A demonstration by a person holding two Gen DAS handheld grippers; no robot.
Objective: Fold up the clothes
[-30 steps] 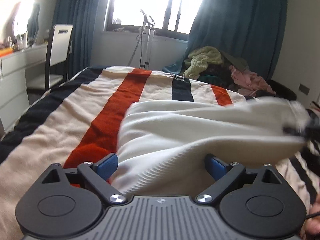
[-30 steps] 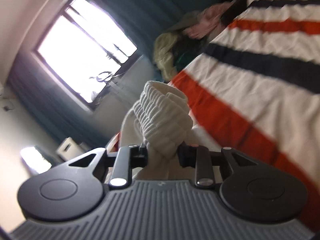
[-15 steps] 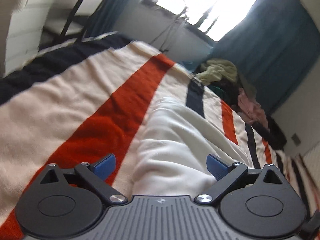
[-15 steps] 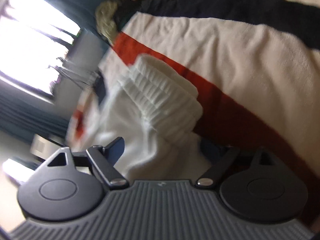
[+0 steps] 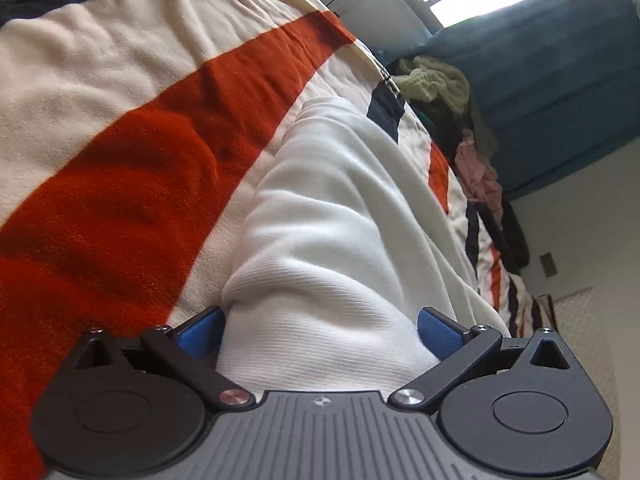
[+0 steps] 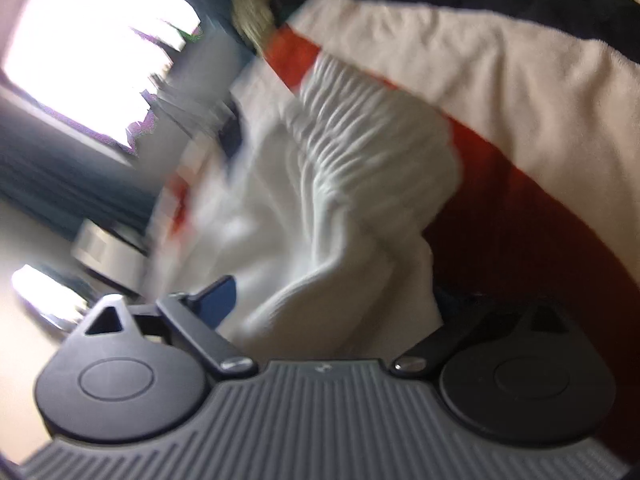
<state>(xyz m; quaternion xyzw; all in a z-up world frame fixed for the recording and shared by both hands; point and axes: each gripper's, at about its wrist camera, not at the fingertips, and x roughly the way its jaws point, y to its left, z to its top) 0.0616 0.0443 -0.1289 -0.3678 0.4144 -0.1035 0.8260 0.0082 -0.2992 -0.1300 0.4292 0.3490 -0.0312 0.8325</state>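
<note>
White ribbed knit, a sweater, lies bunched along the orange stripe of the blanket on the bed. The left gripper sits at its near end with the fingers spread wide, cloth between them but not pinched. The right gripper is likewise wide open over the gathered cuff, holding nothing; that view is blurred, so the far pad is hard to make out.

The step in hand looks like re-gripping for the next fold. To do it well, each gripper should take one edge layer near a corner, not a thick bunch, and pull the cloth flat before folding so the wrinkles do not get trapped.

A second ago the right fingers were clamped on the cuff, raised above the bed; now they are apart and the cuff rests on the blanket. The left gripper has tilted and come in closer to the cloth.
</note>
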